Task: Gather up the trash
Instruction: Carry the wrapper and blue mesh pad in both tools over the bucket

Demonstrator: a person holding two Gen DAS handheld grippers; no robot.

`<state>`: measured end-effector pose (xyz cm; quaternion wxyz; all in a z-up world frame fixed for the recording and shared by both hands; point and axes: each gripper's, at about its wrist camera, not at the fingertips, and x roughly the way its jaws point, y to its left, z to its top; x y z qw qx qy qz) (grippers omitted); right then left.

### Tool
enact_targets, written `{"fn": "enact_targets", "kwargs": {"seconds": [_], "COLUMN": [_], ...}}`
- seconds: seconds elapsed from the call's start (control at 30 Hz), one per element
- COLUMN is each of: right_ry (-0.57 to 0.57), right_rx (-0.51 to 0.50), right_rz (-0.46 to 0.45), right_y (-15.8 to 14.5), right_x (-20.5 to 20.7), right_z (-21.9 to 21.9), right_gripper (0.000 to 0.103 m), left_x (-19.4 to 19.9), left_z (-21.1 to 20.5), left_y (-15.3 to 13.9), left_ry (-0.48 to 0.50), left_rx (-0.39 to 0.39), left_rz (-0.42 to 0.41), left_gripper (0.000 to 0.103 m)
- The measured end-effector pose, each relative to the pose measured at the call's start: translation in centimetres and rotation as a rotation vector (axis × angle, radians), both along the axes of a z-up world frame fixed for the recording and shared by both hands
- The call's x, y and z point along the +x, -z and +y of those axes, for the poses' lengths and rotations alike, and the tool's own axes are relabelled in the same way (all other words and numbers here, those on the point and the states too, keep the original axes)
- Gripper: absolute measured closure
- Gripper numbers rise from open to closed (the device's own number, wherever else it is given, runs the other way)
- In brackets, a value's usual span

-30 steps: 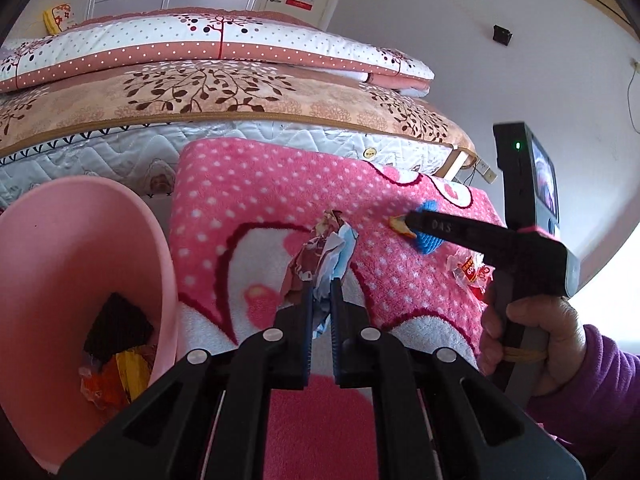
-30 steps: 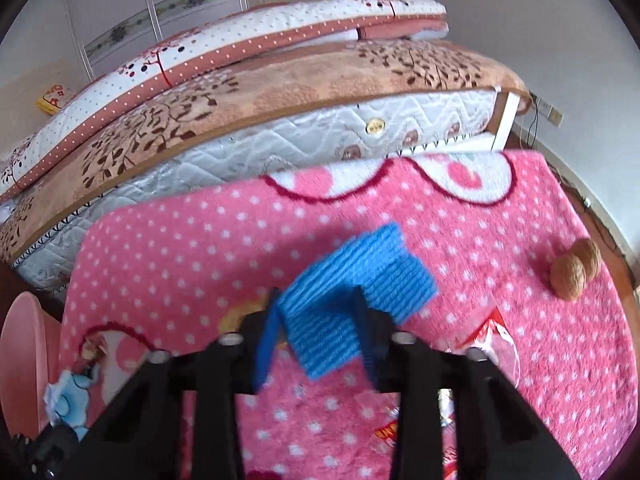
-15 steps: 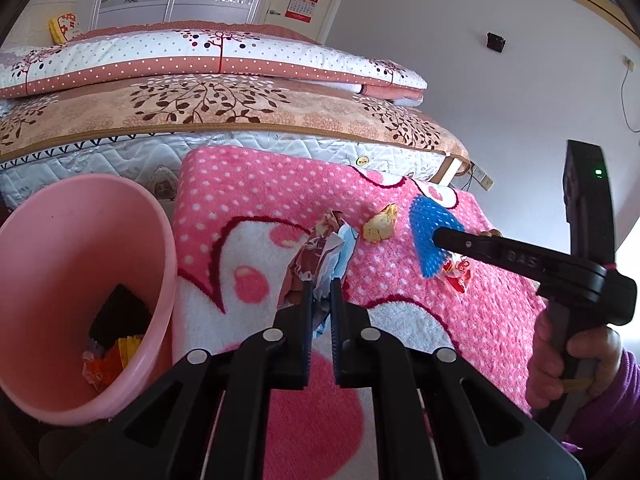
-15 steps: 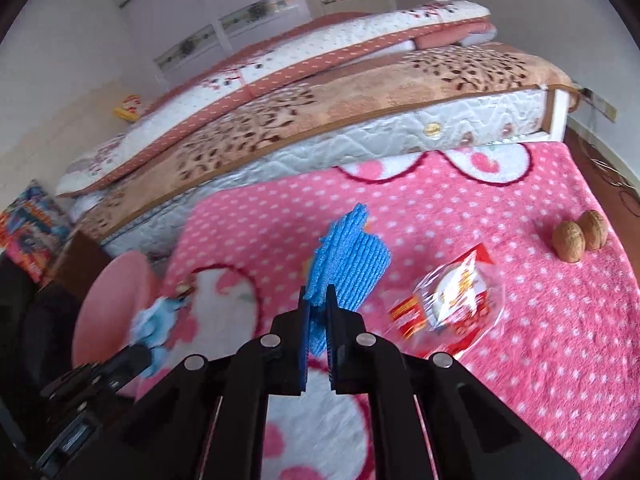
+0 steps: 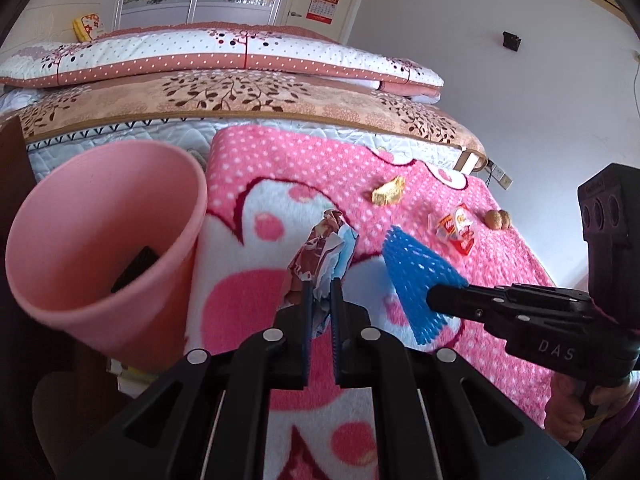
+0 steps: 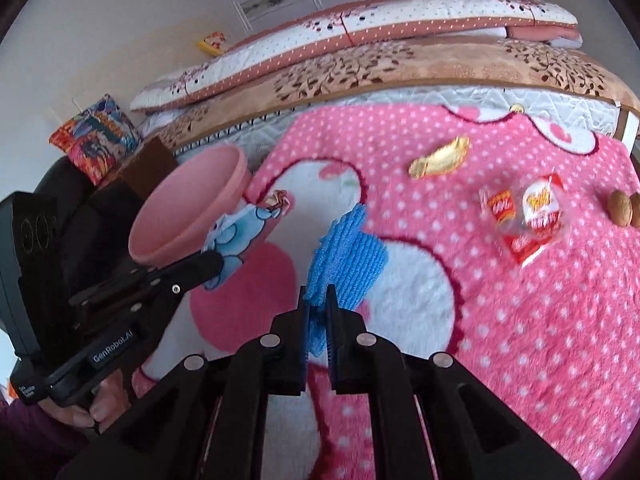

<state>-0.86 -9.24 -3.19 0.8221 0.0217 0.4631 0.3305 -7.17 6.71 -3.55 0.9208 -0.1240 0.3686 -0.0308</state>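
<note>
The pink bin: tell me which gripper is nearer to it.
Left. The left gripper, clamping a crumpled wrapper, sits right beside the pink bin; the right gripper, holding blue cloth, is farther out over the blanket.

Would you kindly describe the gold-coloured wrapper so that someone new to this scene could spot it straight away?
Start at the pink polka-dot blanket spread in front of the bed. On its far part, toward the mattress, lies a small crumpled gold foil wrapper, apart from everything else. It is the only shiny gold piece: the red-and-white snack packet and the two walnuts lie further right.
</note>
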Motion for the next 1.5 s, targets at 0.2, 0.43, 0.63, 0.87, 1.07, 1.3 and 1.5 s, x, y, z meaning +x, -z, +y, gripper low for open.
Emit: {"fn": "enact_targets", "kwargs": {"seconds": [0.2,0.43,0.63,0.87,1.07,1.3,1.5], "right_ry": [-0.012,0.002,0.004,0.005,-0.011,-0.058,-0.129], "right_rx": [-0.026,-0.048,-0.057,-0.039,-0.006,0.05,0.062], "right_rz": [0.049,0.072,0.058,0.046,-0.059,-0.159,-0.185], "right_y": [1.6,2.6,2.7,2.4,0.2,-3.0,-4.8], "right_x": [-0.9,-1.3,-1.5,-1.8,-2.5,-2.0,-1.1], "right_z": [-0.2,-0.6,-0.5,-0.8,-0.3,2.4,6.6], "right_gripper": [0.096,0.088,0.081,0.097,0.097,0.097,0.097], "left_x": [-1.1,-1.5,-1.7,-2.3,-3.2,-4.2,-4.9], "left_z": [-0.7,-0.4,-0.3,-0.4,0.1,1.7,5.3], "left_y": [1.0,1.8,2.0,1.4,0.2,-1.7,-3.1], "left_ry": [0.002,-0.018,-0.028,-0.017,-0.041,-0.112,-0.223], "left_rx": [-0.006,-0.033,-0.035,-0.04,-0.019,0.034,0.06], "left_rz": [0.033,0.069,0.08,0.046,-0.022,-0.1,-0.143], "left_gripper": [0.096,0.096,0.096,0.096,0.096,0.096,0.096]}}
